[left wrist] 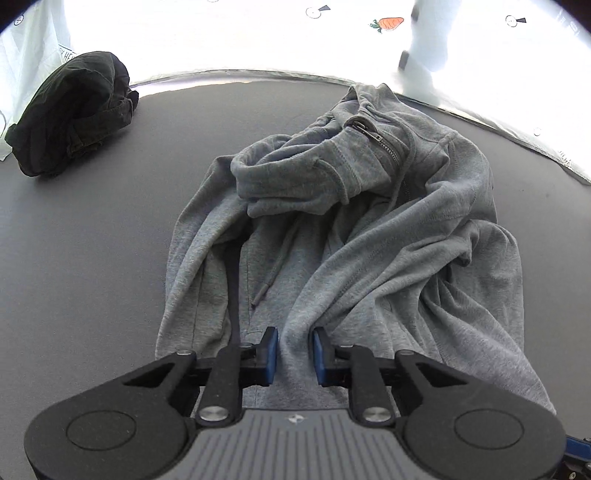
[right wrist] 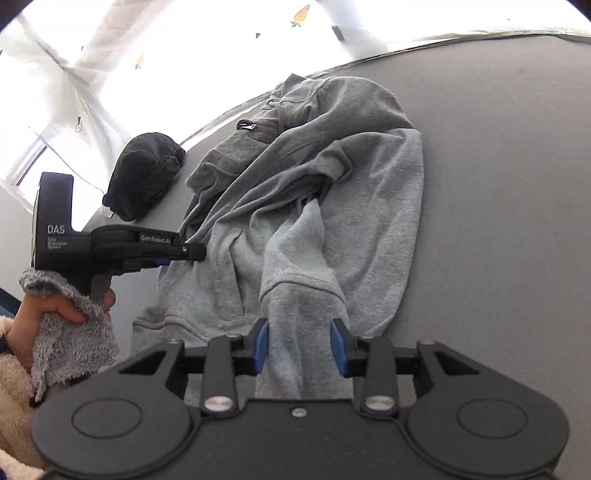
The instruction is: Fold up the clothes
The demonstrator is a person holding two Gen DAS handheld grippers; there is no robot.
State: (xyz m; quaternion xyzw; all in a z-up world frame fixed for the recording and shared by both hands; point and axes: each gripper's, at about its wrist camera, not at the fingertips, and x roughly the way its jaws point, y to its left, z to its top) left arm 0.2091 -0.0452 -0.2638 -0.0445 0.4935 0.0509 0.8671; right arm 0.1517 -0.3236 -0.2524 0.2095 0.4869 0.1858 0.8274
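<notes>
A grey zip hoodie [left wrist: 343,229] lies crumpled on the dark grey table [left wrist: 92,258], hood and zipper bunched at the far end. My left gripper [left wrist: 294,350] is open, its blue pads either side of a fold of the hoodie's near edge. In the right wrist view the hoodie [right wrist: 332,192] spreads ahead, and my right gripper [right wrist: 300,345] is open with a sleeve cuff [right wrist: 303,295] lying between its pads. The left gripper [right wrist: 192,253] shows there from the side, tips at the hoodie's left edge.
A bundled black garment [left wrist: 70,110] sits at the table's far left; it also shows in the right wrist view [right wrist: 144,173]. A white patterned sheet [left wrist: 258,33] hangs behind the table's far edge. A hand in a fluffy sleeve [right wrist: 55,314] holds the left gripper.
</notes>
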